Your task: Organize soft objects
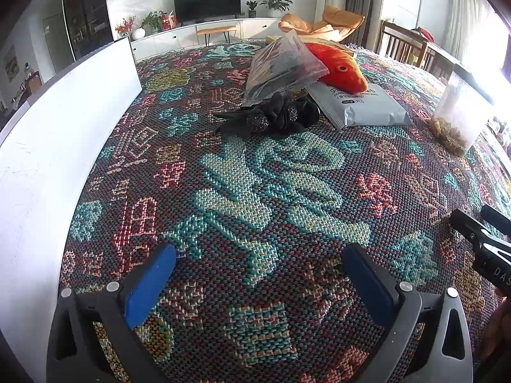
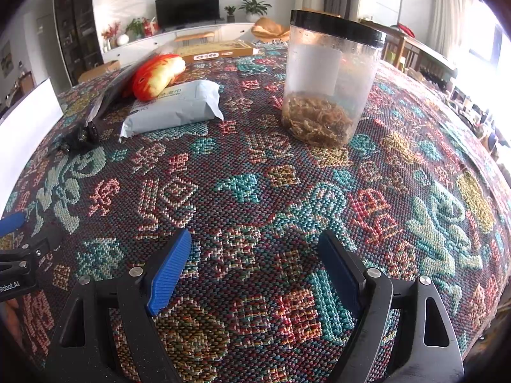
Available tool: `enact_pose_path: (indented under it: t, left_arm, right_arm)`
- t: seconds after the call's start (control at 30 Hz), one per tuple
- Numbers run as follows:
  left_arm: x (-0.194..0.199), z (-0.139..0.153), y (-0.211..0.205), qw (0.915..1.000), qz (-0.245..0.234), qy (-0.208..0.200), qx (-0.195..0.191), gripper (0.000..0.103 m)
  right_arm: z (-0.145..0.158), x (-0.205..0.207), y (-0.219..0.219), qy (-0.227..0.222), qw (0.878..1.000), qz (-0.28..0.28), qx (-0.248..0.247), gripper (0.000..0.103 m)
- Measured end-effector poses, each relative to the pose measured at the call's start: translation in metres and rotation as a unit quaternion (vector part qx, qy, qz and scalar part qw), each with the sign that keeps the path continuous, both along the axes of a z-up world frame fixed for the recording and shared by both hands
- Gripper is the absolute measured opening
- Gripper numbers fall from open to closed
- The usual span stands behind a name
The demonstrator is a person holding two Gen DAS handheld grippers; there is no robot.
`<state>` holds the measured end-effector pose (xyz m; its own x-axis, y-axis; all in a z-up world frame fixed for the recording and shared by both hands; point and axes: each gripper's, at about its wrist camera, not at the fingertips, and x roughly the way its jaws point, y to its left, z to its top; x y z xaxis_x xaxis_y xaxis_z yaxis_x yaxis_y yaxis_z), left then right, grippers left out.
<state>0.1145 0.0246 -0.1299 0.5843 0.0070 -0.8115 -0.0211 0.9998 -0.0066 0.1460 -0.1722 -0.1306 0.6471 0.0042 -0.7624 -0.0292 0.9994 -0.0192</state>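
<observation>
- Left gripper [image 1: 258, 274]: jaws spread wide, nothing between the blue pads, only the woven patterned cloth [image 1: 287, 191] showing through the gap.
- Right gripper [image 2: 254, 265]: jaws also wide apart, empty, above bare cloth.
- Soft items lie in a cluster at the far side of the cloth, well apart from both grippers.
- Black fabric bundle [image 1: 274, 116]: nearest item ahead of the left gripper, slightly right of its centre line.
- Grey wipes pack [image 1: 357, 105]: lies flat, touching the bundle's right side; in the right wrist view it sits ahead and to the left.
- Orange plush fish [image 1: 338, 67]: rests on the far end of the wipes pack.
- Clear plastic bag [image 1: 281, 67]: leans against the fish's left side, behind the bundle.
- Clear jar [image 2: 329, 79] with black lid: upright, ahead and slightly right of the right gripper, brown dried matter at its bottom.
- White board [image 1: 64, 121]: along the cloth's left edge.
</observation>
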Motion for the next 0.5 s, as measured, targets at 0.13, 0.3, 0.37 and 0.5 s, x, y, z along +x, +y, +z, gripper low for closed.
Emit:
enact_pose_path:
  t: [0.13,0.3,0.37,0.5]
  left_arm:
    - [0.0,0.0,0.0,1.0,0.0,0.0,0.0,0.103]
    - [0.0,0.0,0.0,1.0,0.0,0.0,0.0,0.103]
    - [0.0,0.0,0.0001,1.0,0.0,0.0,0.0,0.103]
    - [0.0001,0.0001,0.0,1.0,0.0,0.0,0.0,0.103]
  right_arm:
    - [-0.0001,0.0003,-0.0012,0.0,1.0,0.0,0.0,0.084]
    - [0.0,0.0003,-0.0013,0.0,1.0,0.0,0.001,0.084]
    - [0.0001,0.0002,-0.002,0.0,1.0,0.0,0.001,0.084]
    - [0.0001,0.0001,-0.0021,0.0,1.0,0.0,0.001,0.084]
